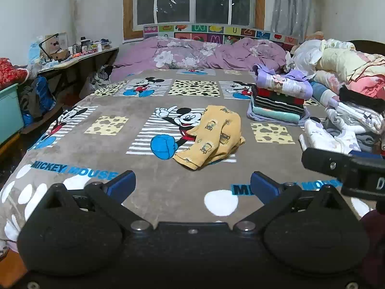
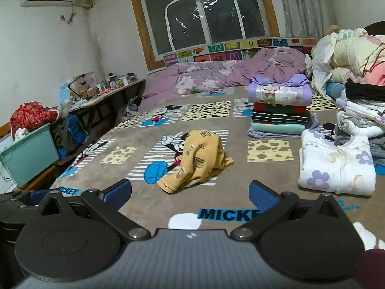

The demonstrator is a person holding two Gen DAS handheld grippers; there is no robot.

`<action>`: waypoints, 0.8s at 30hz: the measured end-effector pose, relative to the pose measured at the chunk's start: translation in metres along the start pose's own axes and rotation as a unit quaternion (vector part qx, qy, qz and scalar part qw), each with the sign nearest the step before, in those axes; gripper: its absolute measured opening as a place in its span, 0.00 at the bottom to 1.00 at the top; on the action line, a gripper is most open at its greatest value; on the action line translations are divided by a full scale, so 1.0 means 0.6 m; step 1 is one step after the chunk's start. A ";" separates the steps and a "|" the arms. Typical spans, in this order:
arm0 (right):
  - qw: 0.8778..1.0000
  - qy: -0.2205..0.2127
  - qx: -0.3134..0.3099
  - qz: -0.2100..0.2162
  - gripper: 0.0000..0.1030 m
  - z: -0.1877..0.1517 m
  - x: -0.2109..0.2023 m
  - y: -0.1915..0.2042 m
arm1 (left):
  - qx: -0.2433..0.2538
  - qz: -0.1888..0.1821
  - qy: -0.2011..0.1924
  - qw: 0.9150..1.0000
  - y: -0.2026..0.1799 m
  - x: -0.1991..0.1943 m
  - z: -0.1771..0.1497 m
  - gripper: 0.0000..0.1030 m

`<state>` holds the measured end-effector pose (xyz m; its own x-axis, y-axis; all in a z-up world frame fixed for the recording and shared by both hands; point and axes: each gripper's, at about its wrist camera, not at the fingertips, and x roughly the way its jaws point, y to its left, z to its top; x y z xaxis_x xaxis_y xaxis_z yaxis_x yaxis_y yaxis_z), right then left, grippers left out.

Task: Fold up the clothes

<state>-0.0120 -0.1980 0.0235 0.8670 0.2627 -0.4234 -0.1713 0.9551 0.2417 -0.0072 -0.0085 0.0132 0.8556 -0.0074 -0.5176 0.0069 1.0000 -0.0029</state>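
Note:
A crumpled yellow printed garment [image 1: 211, 137] lies in the middle of the grey Mickey Mouse blanket [image 1: 134, 110]; it also shows in the right wrist view [image 2: 197, 161]. My left gripper [image 1: 192, 185] is open and empty, held back from the garment near the bed's front edge. My right gripper [image 2: 190, 192] is open and empty, also short of the garment. Part of the right gripper [image 1: 344, 168] shows at the right of the left wrist view.
A stack of folded clothes [image 2: 280, 106] stands at the back right. A folded white floral garment [image 2: 336, 166] lies on the right, beside a heap of unfolded laundry [image 2: 361, 77]. A purple quilt [image 1: 199, 53] lies at the bed's head. A cluttered desk [image 1: 72, 55] and teal bin [image 2: 28, 154] stand left.

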 end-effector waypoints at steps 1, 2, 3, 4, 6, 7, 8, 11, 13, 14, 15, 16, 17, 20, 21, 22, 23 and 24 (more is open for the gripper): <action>1.000 -0.001 -0.002 -0.003 1.00 -0.001 0.000 -0.001 | -0.001 0.000 0.002 1.000 0.000 0.003 0.000 1.00; 1.000 -0.002 -0.004 -0.006 1.00 -0.002 -0.001 -0.001 | -0.004 -0.001 0.006 1.000 0.000 0.006 0.001 1.00; 1.000 -0.003 -0.006 -0.010 1.00 -0.003 -0.001 -0.002 | -0.008 -0.001 0.008 1.000 0.001 0.008 0.001 1.00; 1.000 -0.003 -0.010 -0.012 1.00 -0.004 0.001 -0.003 | -0.012 0.000 0.008 1.000 0.001 0.010 0.002 1.00; 1.000 -0.003 -0.014 -0.012 1.00 -0.005 0.004 -0.006 | -0.015 0.005 0.006 1.000 0.002 0.013 0.002 1.00; 1.000 -0.003 -0.014 -0.014 1.00 -0.006 0.005 -0.007 | -0.016 0.005 0.007 1.000 0.002 0.014 0.001 1.00; 1.000 -0.003 -0.014 -0.015 1.00 -0.008 0.007 -0.009 | -0.019 0.004 0.007 1.000 0.004 0.016 0.001 1.00; 1.000 -0.003 -0.017 -0.018 1.00 -0.013 0.013 -0.012 | -0.022 0.005 0.009 1.000 0.005 0.021 -0.002 1.00; 1.000 0.001 -0.019 -0.023 1.00 -0.015 0.019 -0.013 | -0.021 0.004 0.011 1.000 0.004 0.025 -0.003 1.00; 1.000 0.003 -0.019 -0.025 1.00 -0.016 0.021 -0.014 | -0.020 0.004 0.012 1.000 0.004 0.026 -0.004 1.00; 1.000 0.004 -0.018 -0.025 1.00 -0.016 0.023 -0.015 | -0.019 0.004 0.011 1.000 0.003 0.027 -0.005 1.00; 1.000 0.005 -0.017 -0.024 1.00 -0.017 0.025 -0.015 | -0.018 0.003 0.010 1.000 0.002 0.029 -0.005 1.00; 1.000 0.006 -0.016 -0.024 1.00 -0.018 0.027 -0.015 | -0.018 0.003 0.010 1.000 0.002 0.031 -0.006 1.00; 1.000 0.009 -0.017 -0.022 1.00 -0.021 0.031 -0.015 | -0.020 0.002 0.011 1.000 0.003 0.035 -0.008 1.00; 1.000 0.010 -0.017 -0.021 1.00 -0.021 0.032 -0.014 | -0.021 0.002 0.011 1.000 0.003 0.036 -0.008 1.00; 1.000 0.010 -0.018 -0.020 1.00 -0.022 0.032 -0.013 | -0.021 0.001 0.011 1.000 0.003 0.038 -0.008 1.00; 1.000 0.011 -0.019 -0.019 1.00 -0.023 0.033 -0.013 | -0.021 0.000 0.012 1.000 0.003 0.039 -0.008 1.00; 1.000 0.011 -0.020 -0.019 1.00 -0.023 0.034 -0.012 | -0.021 -0.001 0.011 1.000 0.002 0.040 -0.008 1.00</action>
<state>0.0004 -0.1978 0.0010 0.8629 0.2281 -0.4510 -0.1569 0.9692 0.1900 0.0107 -0.0075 -0.0031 0.8436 -0.0098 -0.5370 -0.0138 0.9991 -0.0401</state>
